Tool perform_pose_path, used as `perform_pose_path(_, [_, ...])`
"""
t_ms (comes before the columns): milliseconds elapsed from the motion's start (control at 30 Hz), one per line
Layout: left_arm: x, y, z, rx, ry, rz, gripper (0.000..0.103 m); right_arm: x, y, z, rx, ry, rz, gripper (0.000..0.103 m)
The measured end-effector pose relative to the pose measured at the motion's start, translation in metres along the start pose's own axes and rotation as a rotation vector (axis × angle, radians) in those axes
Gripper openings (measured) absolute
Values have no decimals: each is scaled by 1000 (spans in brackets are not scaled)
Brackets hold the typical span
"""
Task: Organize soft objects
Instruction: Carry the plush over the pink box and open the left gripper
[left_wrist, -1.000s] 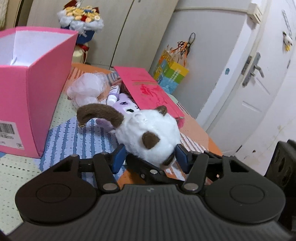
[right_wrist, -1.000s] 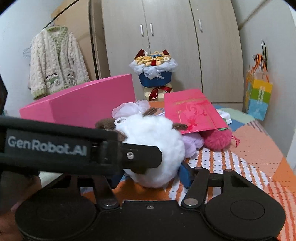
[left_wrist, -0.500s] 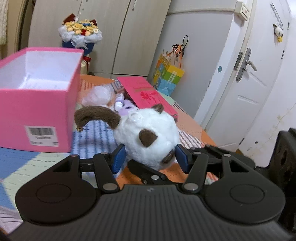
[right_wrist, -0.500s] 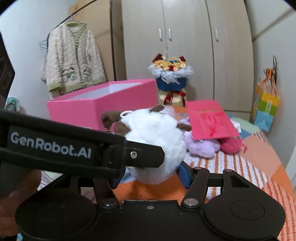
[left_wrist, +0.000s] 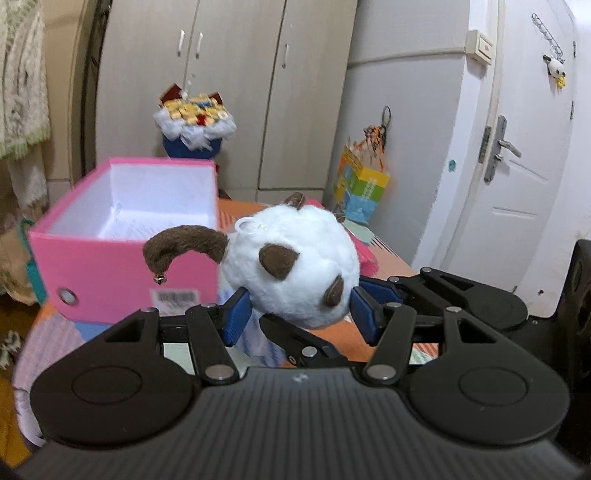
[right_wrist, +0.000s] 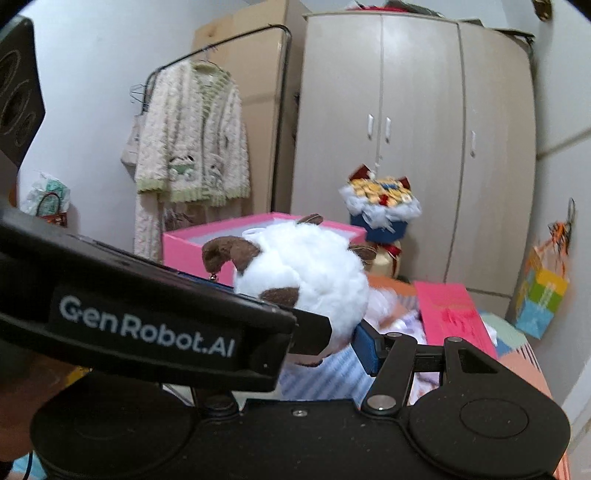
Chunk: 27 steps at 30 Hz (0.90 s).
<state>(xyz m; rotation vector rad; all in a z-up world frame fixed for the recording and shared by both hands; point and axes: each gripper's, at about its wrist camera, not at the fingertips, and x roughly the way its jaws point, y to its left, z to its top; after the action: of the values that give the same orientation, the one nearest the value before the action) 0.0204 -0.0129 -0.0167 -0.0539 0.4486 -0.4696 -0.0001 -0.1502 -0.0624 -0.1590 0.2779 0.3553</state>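
Note:
A round white plush toy (left_wrist: 291, 266) with brown ears, a curled brown horn and a small bell is held in the air between both grippers. My left gripper (left_wrist: 301, 314) is shut on its sides with the blue pads. My right gripper (right_wrist: 332, 336) is shut on the same plush (right_wrist: 306, 280); its left finger is hidden behind the left gripper's body. The open pink box (left_wrist: 122, 236) stands on the table to the left, also seen behind the plush in the right wrist view (right_wrist: 221, 240).
A pink box lid (right_wrist: 454, 321) leans on the table at the right over pale soft items. A blue flower-bouquet pot (left_wrist: 194, 129) stands behind the box. A colourful paper bag (left_wrist: 360, 184) hangs by the wardrobe. A cardigan (right_wrist: 192, 144) hangs on a rack.
Both grippers have lifted the white plush up off the table. The pink box now sits lower in view and its open inside shows.

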Motion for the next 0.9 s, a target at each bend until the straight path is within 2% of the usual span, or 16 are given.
perform_pose_path(200, [-8, 15, 24, 10, -42, 45, 57, 11, 11, 25, -56, -60, 19, 64])
perform_pose_path(433, [1, 39, 56, 20, -36, 73, 57, 42, 14, 53, -51, -82, 33, 64])
perform_pose_path(700, [39, 77, 89, 34, 33, 103, 57, 100, 7, 77, -13, -64, 75, 63])
perform_pose_path(900, [76, 109, 102, -5, 102, 97, 57, 136, 7, 82, -39, -74, 89, 63])
